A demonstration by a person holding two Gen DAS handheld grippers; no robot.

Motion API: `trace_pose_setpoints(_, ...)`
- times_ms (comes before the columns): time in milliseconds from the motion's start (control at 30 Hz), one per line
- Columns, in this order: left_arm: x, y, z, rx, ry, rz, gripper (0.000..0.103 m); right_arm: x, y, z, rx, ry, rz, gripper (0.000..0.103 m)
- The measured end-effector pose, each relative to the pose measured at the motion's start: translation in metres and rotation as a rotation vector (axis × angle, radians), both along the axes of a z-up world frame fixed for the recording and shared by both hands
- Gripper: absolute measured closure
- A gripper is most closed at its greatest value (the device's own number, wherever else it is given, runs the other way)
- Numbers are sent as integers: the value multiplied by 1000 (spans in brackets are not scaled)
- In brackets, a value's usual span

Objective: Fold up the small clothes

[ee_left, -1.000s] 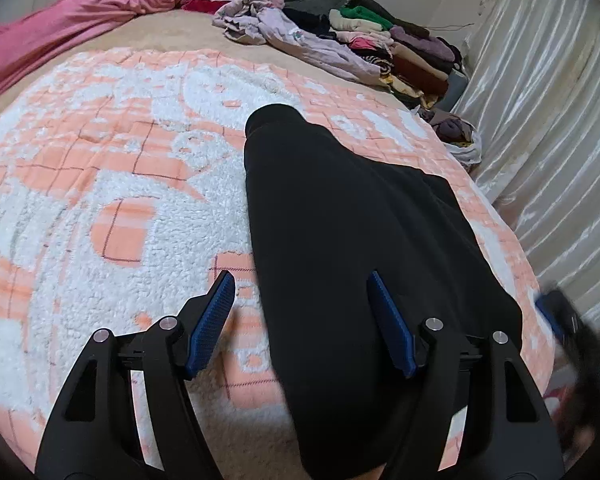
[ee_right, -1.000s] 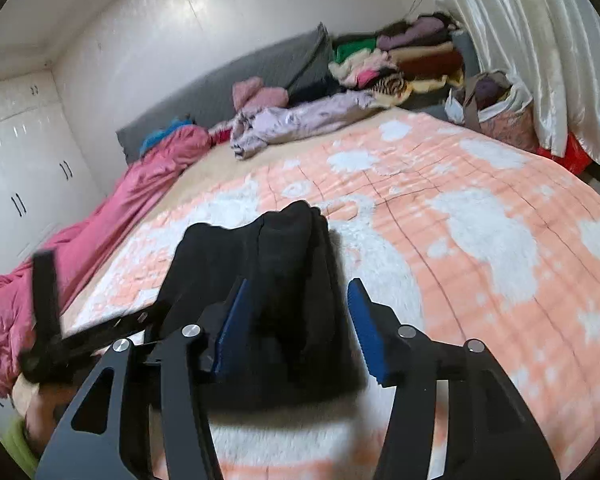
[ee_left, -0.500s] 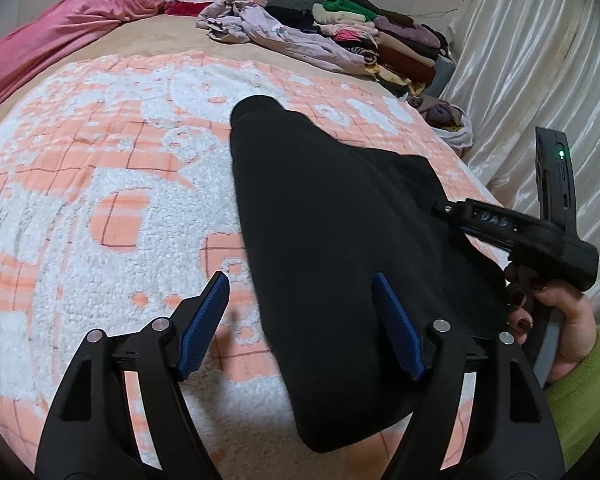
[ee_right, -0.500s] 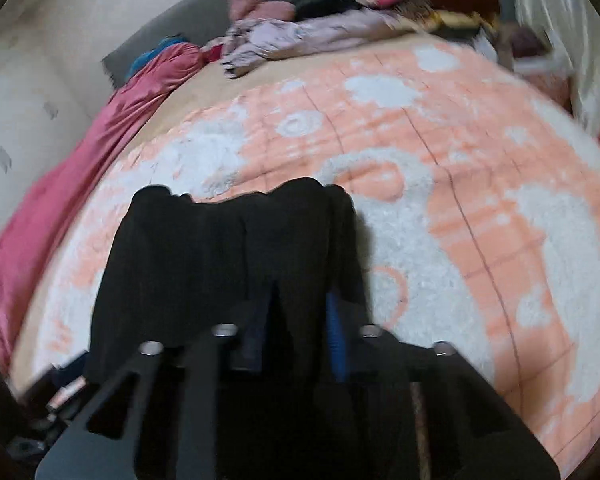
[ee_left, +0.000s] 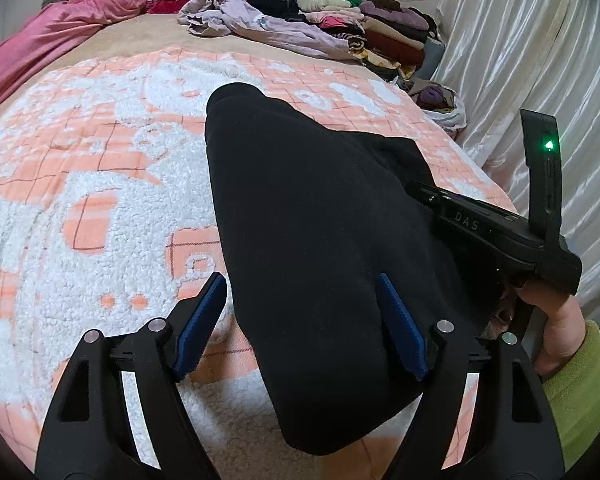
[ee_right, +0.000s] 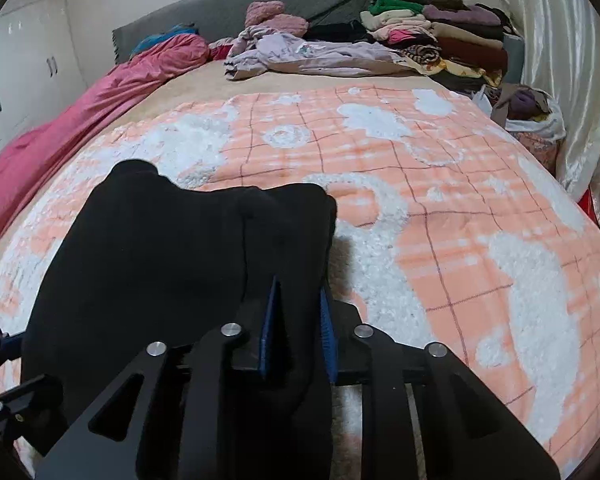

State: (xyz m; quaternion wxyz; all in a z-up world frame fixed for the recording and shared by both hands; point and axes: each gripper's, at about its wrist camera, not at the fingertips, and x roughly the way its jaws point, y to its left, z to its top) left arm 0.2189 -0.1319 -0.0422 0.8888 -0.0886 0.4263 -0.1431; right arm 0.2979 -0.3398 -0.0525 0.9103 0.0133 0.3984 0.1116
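Note:
A black garment (ee_left: 320,240) lies folded lengthwise on the orange and white blanket (ee_left: 80,184). My left gripper (ee_left: 300,324) is open, its blue pads straddling the garment's near left edge without gripping it. My right gripper (ee_right: 298,324) is shut on the garment's (ee_right: 160,248) right near edge, with black cloth pinched between the blue pads. In the left wrist view the right gripper's body (ee_left: 496,232) and the hand holding it show at the garment's right side.
A stack of folded clothes (ee_right: 440,36) and a loose lilac garment (ee_right: 308,56) lie at the far end of the bed. A pink quilt (ee_right: 80,112) runs along the left side. A bag of clothes (ee_right: 528,120) stands by the shiny curtain (ee_left: 540,60) on the right.
My right gripper has come down onto the garment's right edge and closed on it. My left gripper stayed open and shifted slightly forward over the garment's near end.

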Motion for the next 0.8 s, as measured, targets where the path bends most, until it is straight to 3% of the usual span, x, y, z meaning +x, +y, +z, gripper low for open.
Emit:
trace_pose_setpoints(33, 0, 0, 0, 1, 0, 0, 33, 0, -1, 1, 3, 1, -10, 76)
trace_pose_setpoints(433, -2, 4, 3, -4, 2, 8, 33, -14, -10, 15, -1, -21, -63, 57)
trace_pose_setpoints(600, -8, 7, 7, 6, -8, 12, 33, -34, -19, 32, 27, -66, -77, 41)
trace_pose_setpoints(767, -18, 10, 15, 5, -23, 20, 24, -63, -27, 52, 22, -139, -78, 41)
trace_pose_setpoints(800, -21, 10, 17, 7, -31, 20, 23, -69, -28, 55, 22, -153, -76, 31)
